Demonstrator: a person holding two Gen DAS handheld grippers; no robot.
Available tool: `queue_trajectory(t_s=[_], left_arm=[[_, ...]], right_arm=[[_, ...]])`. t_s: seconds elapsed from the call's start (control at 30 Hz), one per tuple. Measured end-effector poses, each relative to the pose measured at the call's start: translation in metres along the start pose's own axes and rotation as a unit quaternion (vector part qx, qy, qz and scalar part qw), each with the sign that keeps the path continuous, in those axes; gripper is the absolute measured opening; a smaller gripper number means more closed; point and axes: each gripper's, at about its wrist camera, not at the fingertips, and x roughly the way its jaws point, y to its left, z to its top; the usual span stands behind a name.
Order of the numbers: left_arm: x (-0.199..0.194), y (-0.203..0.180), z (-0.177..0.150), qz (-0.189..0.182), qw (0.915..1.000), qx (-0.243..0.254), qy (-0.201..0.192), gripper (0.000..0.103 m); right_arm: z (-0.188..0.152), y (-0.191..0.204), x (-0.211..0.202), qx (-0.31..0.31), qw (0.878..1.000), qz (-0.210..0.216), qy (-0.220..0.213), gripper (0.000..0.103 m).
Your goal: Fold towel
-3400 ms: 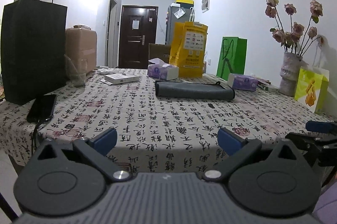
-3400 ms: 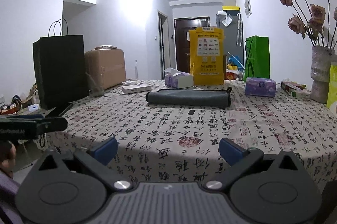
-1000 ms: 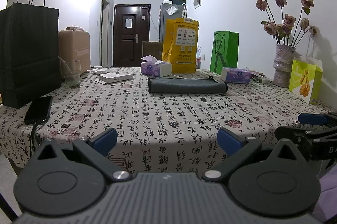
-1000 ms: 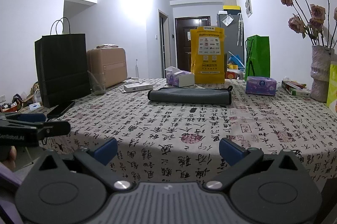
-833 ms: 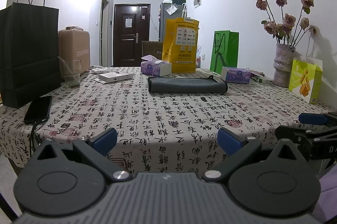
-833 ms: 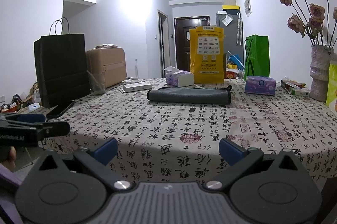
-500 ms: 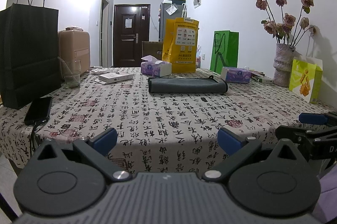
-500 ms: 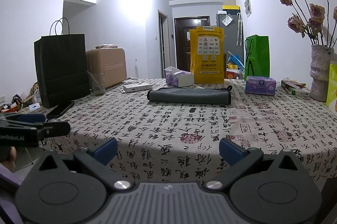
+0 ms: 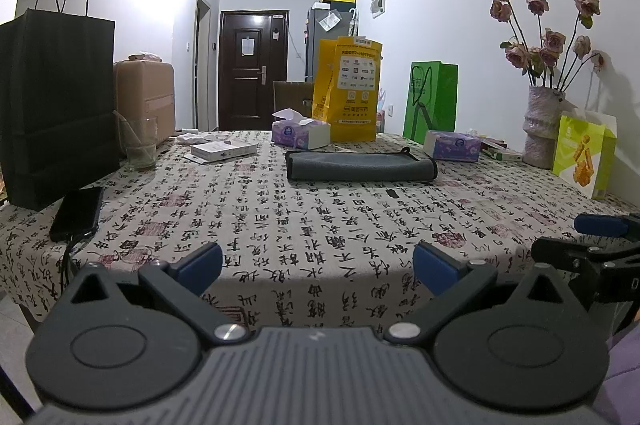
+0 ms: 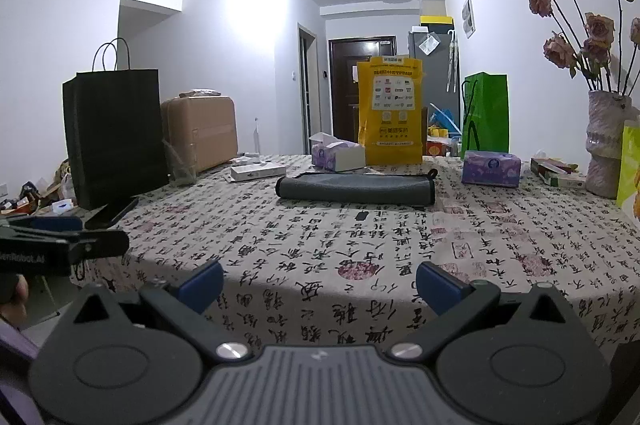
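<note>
A dark grey towel [image 9: 361,165] lies folded into a long strip on the far middle of the table; it also shows in the right wrist view [image 10: 355,188]. My left gripper [image 9: 318,267] is open and empty, held at the table's near edge, well short of the towel. My right gripper [image 10: 320,283] is open and empty, also at the near edge. The right gripper shows at the right edge of the left wrist view [image 9: 600,241]; the left gripper shows at the left of the right wrist view [image 10: 60,237].
The table [image 9: 280,217] has a calligraphy-print cloth. On it stand a black paper bag [image 9: 56,105], a phone [image 9: 76,213], a glass [image 9: 138,145], tissue boxes [image 9: 300,133], a yellow bag [image 9: 352,89], a green bag [image 9: 430,101], and a vase of flowers [image 9: 540,121].
Over the last second nothing has visibly moved. Since 3.4 s ago the left gripper's view has shifted slightly; both grippers stay open.
</note>
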Motion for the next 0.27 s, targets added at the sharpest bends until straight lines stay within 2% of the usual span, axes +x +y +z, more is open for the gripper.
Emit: queue_trajectory(t_s=[0.27], left_arm=[[0.002,0.0022,0.0044,-0.002,0.9999,-0.009,-0.007,0.103]], right_arm=[[0.0018,-0.001,0.001,-0.001,1.0,-0.003,-0.007,0.103]])
